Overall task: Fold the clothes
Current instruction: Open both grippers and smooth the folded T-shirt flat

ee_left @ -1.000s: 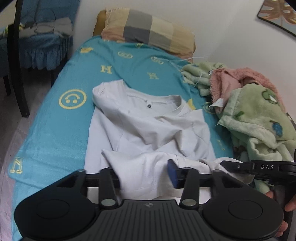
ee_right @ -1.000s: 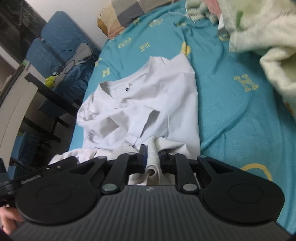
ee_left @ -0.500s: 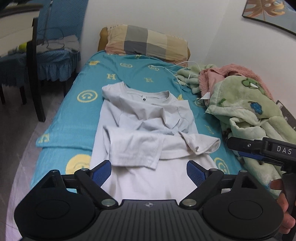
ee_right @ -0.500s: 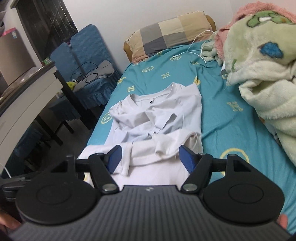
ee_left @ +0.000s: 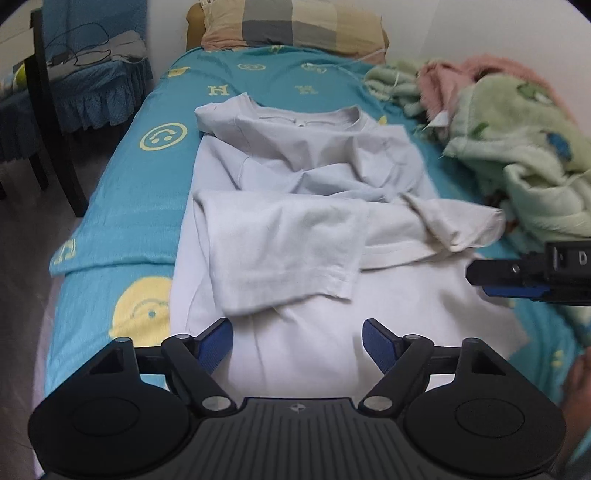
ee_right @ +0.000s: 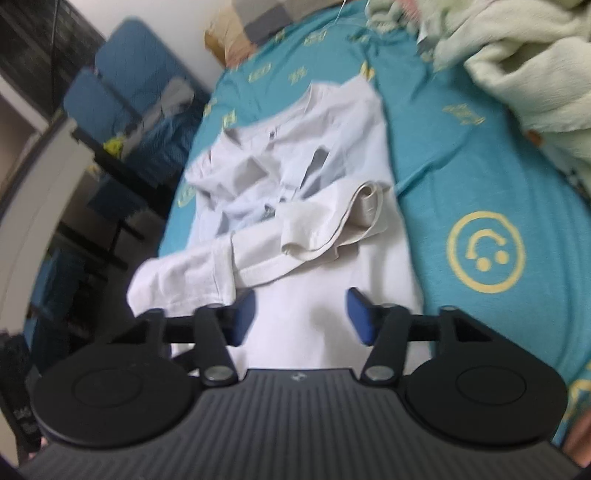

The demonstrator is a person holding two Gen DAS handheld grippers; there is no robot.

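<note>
Garment: a white long-sleeved shirt (ee_left: 306, 258) lay flat along the bed (ee_left: 110, 206), collar toward the pillow (ee_left: 291, 22), hem toward the cameras.
Sleeves: both were folded across the chest; the sleeve from the shirt's left edge (ee_left: 280, 254) lay flat over the body, and the other sleeve (ee_left: 454, 225) lay rumpled, its cuff reaching the shirt's right edge.
Left gripper: the left gripper (ee_left: 297, 341) hung over the lower part of the shirt with its blue pads apart and its jaws closing; only the flat shirt body showed between them, and nothing was pinched.
Right gripper: the right gripper (ee_right: 301, 317) was also over the lower shirt, jaws apart and closing, with bare shirt fabric in the gap and no grip on it; in the left wrist view it (ee_left: 532, 273) showed side-on at the shirt's right edge.
Bedding: a teal sheet with yellow smiley faces (ee_right: 485, 251) covered the bed.
Beside the shirt: a heap of green and pink fleece blankets (ee_left: 517, 140) lay along the wall side, apart from the shirt body and near the rumpled cuff.
Room: a blue-covered chair (ee_left: 92, 74) stood next to the bed, by the pillow end.
Sharpness: the right wrist view was blurred.
</note>
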